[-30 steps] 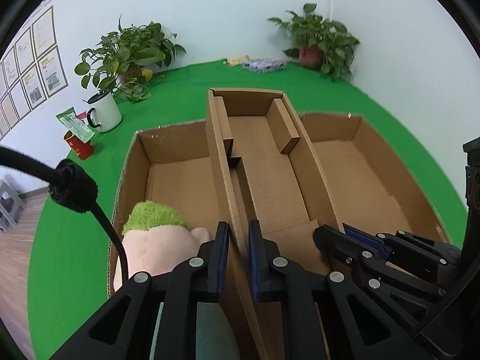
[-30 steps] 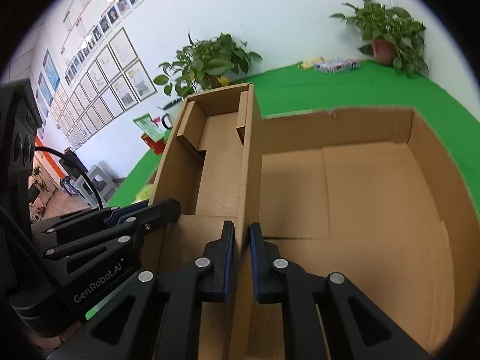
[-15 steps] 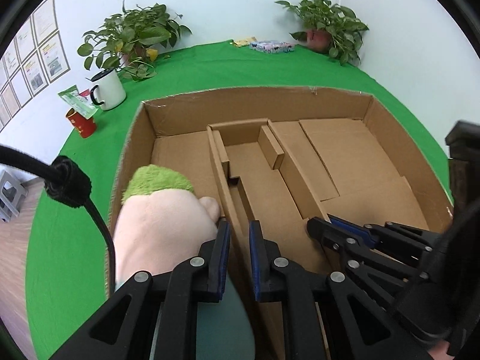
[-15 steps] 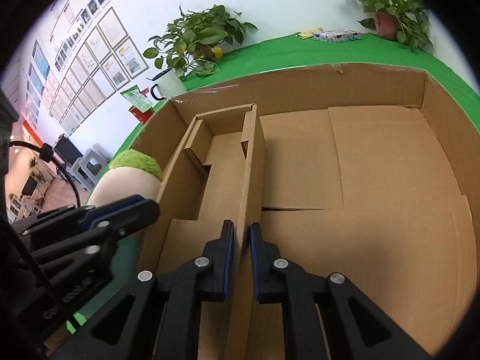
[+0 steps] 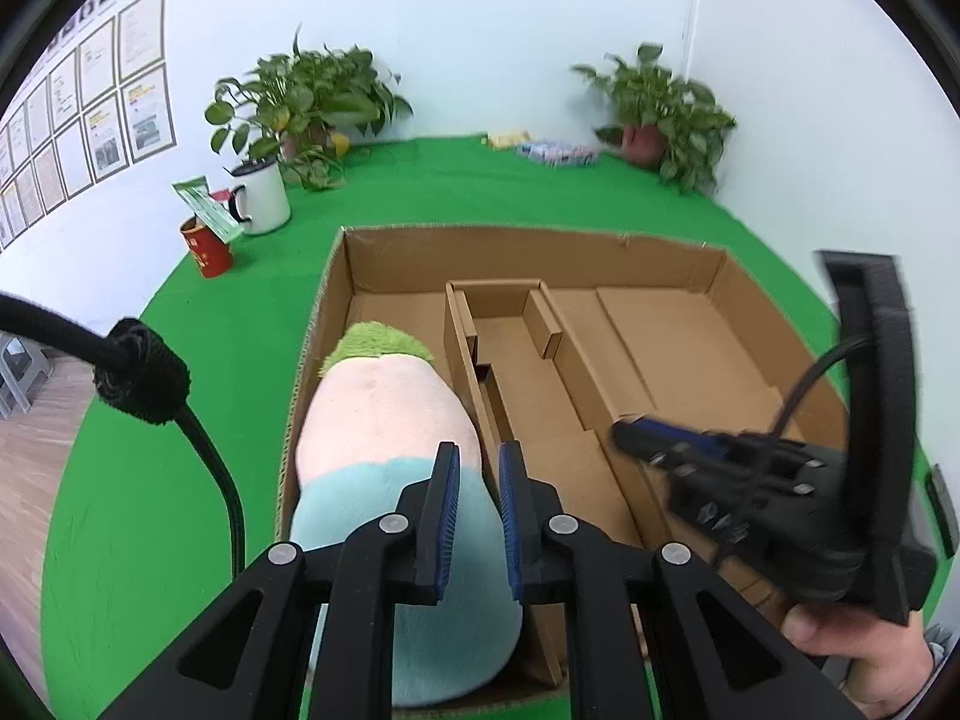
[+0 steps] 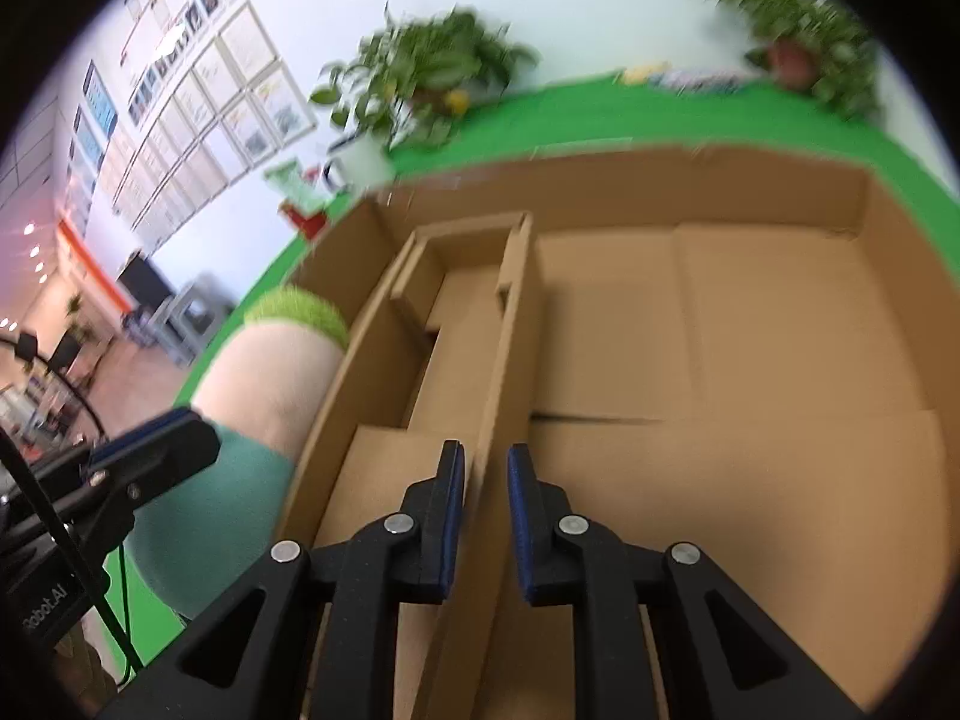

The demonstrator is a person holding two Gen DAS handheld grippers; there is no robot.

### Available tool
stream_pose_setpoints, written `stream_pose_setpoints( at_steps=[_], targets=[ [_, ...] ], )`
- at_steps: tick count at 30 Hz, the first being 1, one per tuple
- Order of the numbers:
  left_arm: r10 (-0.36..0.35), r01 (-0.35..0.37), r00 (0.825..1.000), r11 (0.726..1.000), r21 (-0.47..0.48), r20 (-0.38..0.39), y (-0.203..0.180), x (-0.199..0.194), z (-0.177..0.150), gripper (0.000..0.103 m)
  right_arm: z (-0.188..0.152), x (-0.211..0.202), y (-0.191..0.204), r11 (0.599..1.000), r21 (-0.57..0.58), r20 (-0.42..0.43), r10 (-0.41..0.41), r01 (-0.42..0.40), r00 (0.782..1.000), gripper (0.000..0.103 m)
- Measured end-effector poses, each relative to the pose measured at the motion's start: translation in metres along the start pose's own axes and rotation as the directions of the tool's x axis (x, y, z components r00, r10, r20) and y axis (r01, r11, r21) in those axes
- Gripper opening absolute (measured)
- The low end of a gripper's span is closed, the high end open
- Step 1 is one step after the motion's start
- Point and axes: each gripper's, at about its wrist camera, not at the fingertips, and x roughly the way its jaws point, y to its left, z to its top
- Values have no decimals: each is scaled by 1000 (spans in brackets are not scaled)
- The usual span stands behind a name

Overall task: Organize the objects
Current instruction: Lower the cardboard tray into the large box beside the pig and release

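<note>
One plush toy (image 5: 384, 420), soft and likely light, lies in the cardboard box (image 5: 774, 324), left of the one cardboard divider insert (image 5: 522, 396); best pinched mid-body. Left gripper (image 5: 478, 510) and right gripper (image 6: 485, 516) hover slightly parted, holding nothing. Outside the box: two plants, two cups.

plush toy (image 5: 384, 420) in box (image 5: 774, 324) left of divider insert (image 5: 510, 348)

Office demo room: framed certificates (image 5: 102, 114) (wall rows), potted plants (image 5: 306, 102).
</note>
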Motion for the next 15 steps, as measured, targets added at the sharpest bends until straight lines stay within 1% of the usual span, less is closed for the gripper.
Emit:
stream_pose_setpoints(
  at_steps=[1, 2, 3, 4, 5, 6, 7, 8, 9, 10, 11, 13, 15],
  targets=[
    [-1, 1, 1000, 1000, 1, 20, -1, -8, -3, 22, -1, -14, 1, 1000, -10, 40, -21, 22, 999, 22],
    [-2, 2, 999, 1000, 3, 42, -2, -15, -6, 36, -3, -27, 2, 999, -25, 79, -22, 24, 997, 47],
    [-2, 2, 997, 1000, 6, 72, -4, -25, -9, 43, -5, -41, 2, 999, -34, 113, -29, 34, 993, 82],
    [9, -10, 995, 1000, 6, 104, -5, -34, -14, 59, -10, -57, 1, 997, -46, 153, -51, 58, 987, 91],
    [30, -30, 990, 1000, 0, 134, -6, -43, -18, 77, -15, -71, 0, 994, -61, 196, -79, 93, 977, 94],
    [51, -50, 984, 999, -11, 172, -8, -53, -23, 83, -21, -84, -1, 988, -79, 233, -110, 132, 966, 94],
    [59, -56, 977, 998, -20, 205, -10, -62, -27, 93, -30, -99, -3, 979, -99, 266, -148, 180, 952, 95],
    [68, -63, 970, 998, -28, 233, -12, -70, -32, 101, -37, -109, -7, 972, -105, 286, -174, 211, 942, 97],
    [88, -81, 962, 996, -40, 257, -16, -78, -38, 103, -48, -121, -11, 963, -107, 307, -205, 247, 929, 101],
    [108, -98, 956, 994, -49, 274, -20, -84, -43, 102, -54, -128, -14, 957, -109, 314, -225, 270, 922, 103],
    [117, -107, 952, 993, -51, 284, -25, -89, -48, 102, -60, -133, -16, 950, -115, 317, -243, 291, 917, 103],
    [120, -113, 950, 993, -40, 289, -39, -98, -57, 102, -76, -141, -20, 931, -130, 296, -293, 342, 909, 103],
    [109, -104, 950, 994, -35, 293, -51, -105, -67, 102, -90, -149, -22, 924, -123, 284, -318, 363, 905, 103]
  ],
)
